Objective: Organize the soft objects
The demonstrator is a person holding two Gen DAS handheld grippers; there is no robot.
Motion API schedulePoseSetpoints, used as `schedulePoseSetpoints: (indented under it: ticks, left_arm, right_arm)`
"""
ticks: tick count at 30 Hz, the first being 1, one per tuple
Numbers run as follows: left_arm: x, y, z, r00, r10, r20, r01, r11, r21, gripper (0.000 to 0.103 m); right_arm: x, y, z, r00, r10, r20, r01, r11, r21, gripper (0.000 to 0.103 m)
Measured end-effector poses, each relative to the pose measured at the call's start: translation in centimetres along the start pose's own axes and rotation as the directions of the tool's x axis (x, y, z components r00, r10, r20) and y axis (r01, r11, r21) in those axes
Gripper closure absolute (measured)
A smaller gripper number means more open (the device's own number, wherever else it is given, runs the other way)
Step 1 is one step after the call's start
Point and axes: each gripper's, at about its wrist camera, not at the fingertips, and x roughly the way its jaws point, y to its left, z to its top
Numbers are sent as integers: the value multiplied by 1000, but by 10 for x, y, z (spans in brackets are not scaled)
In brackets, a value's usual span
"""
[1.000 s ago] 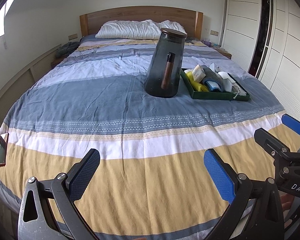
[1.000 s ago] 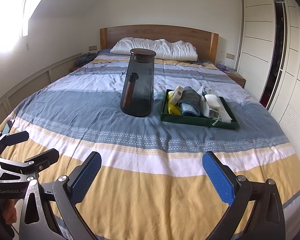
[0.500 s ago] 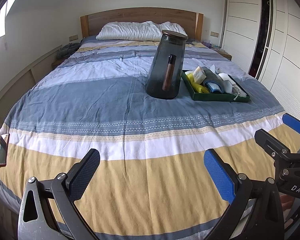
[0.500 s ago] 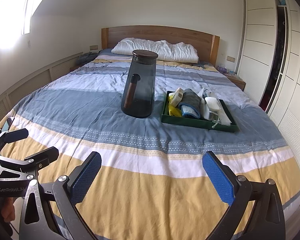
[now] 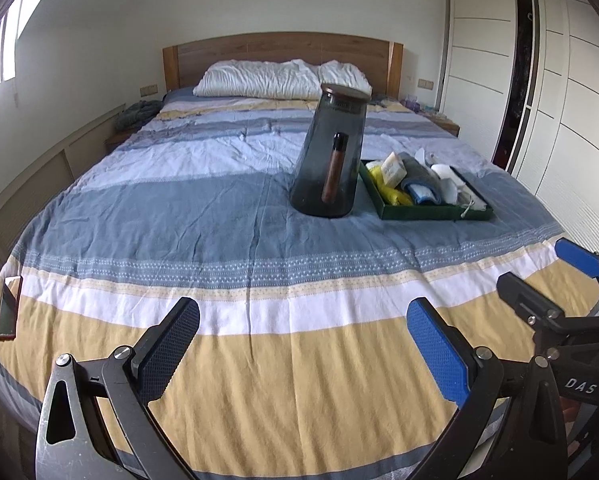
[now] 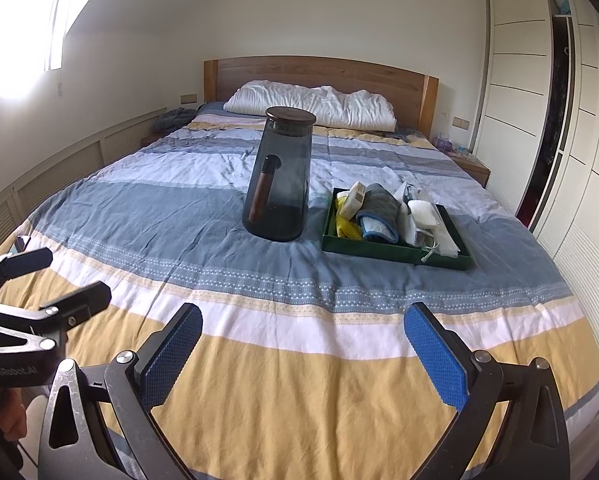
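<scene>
- The soft objects (image 6: pixel 383 216) lie heaped in a green tray (image 6: pixel 395 254) on the bed (image 6: pixel 299 360), on the grey-blue stripe: a yellow cloth, a rolled grey and blue cloth, white pieces and a small pale packet.
- Just beside the tray on its left stands a dark glass pitcher (image 6: pixel 281 176) with a brown lid and a wooden handle; I cannot tell if they touch.
- The left gripper (image 5: pixel 303 348) has its jaws wide open, holding nothing and touching nothing, above the yellow stripe at the foot of the bed.
- The right gripper (image 6: pixel 303 350) is the same: jaws wide apart and empty, well apart from the tray.
- Compared with one second ago, both views sit a little lower, and the pitcher and tray appear slightly further up the bed; the jaws have the same opening.
- Between the grippers and the tray the cover is bare. A phone (image 5: pixel 9 306) lies at the left edge of the bed, and white wardrobe doors (image 6: pixel 539 120) stand close along the right side.
</scene>
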Motion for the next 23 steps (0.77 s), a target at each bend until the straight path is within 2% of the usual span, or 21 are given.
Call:
schedulePoseSetpoints:
  ticks: [23]
  left_arm:
    - [-24, 0, 5, 998, -8, 62, 8, 1000, -9, 1]
  right_arm:
    - [-13, 8, 1, 1000, -3, 22, 4, 1000, -27, 0]
